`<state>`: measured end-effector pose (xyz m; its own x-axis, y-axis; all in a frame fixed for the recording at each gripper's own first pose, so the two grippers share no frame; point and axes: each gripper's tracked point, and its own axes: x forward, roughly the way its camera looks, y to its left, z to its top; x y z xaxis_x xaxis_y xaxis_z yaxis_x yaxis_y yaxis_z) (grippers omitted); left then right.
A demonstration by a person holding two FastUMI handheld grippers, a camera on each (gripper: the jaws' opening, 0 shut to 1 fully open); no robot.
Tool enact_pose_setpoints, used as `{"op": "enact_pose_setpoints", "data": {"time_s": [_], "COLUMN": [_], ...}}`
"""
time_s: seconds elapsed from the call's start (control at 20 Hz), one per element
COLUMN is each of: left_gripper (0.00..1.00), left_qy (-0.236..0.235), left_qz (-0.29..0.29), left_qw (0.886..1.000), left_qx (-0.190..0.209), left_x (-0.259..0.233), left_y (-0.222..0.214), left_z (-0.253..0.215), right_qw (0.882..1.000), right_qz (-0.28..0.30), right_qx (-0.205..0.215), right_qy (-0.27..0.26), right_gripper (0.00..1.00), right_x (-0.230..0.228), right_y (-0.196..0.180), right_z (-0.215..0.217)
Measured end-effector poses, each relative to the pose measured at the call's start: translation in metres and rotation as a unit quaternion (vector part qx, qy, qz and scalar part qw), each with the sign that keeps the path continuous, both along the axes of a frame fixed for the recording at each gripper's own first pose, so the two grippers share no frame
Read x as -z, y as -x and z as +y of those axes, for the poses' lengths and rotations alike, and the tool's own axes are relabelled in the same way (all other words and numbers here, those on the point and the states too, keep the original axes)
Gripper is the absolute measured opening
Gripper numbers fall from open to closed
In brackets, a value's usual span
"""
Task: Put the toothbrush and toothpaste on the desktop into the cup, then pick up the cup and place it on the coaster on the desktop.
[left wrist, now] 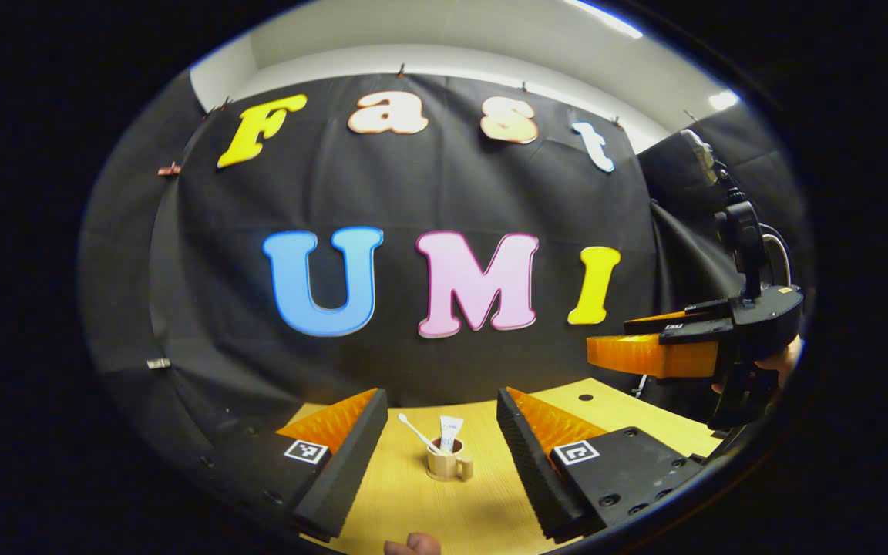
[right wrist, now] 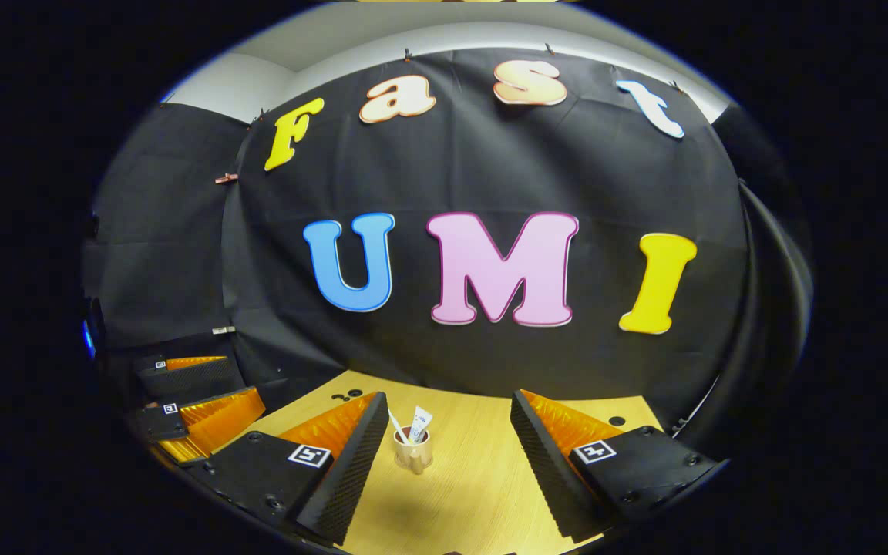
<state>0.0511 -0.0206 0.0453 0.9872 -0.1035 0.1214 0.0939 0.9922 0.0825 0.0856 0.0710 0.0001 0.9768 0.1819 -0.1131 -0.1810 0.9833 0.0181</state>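
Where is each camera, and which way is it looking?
Left gripper view: rides on the left gripper, looking forward over the desk at the cup; its own two fingers show wide apart, plus the right gripper off to the side.
Right gripper view: rides on the right gripper, facing the same cup; its own fingers show wide apart, plus the left gripper.
Both share the cup holding the toothbrush and toothpaste.

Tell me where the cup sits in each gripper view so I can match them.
Left gripper view: cup low centre, between that gripper's open fingers, handle toward the right.
Right gripper view: cup low, left of centre.
Shared landmark: the toothpaste standing in it.
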Motion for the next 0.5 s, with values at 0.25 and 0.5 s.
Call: {"op": "enact_pose_setpoints", "data": {"time_s": [0.25, 0.5], "left_gripper": [0.99, 0.98], "left_qy": [-0.001, 0.011], "left_qz": [-0.014, -0.007], "left_qw": [1.0, 1.0], "left_qx": [0.007, 0.01], "left_x": [-0.012, -0.015], "left_y": [0.012, 0.019], "left_z": [-0.014, -0.019], "right_qw": [1.0, 0.998], "right_qz": [-0.024, -0.055], "right_qx": [0.013, 0.021], "right_qy": [-0.013, -0.007], "right_gripper": [0.98, 0.98], "right_x": [-0.015, -0.025], "right_y": [0.024, 0.042], "right_z": [-0.007, -0.01]}}
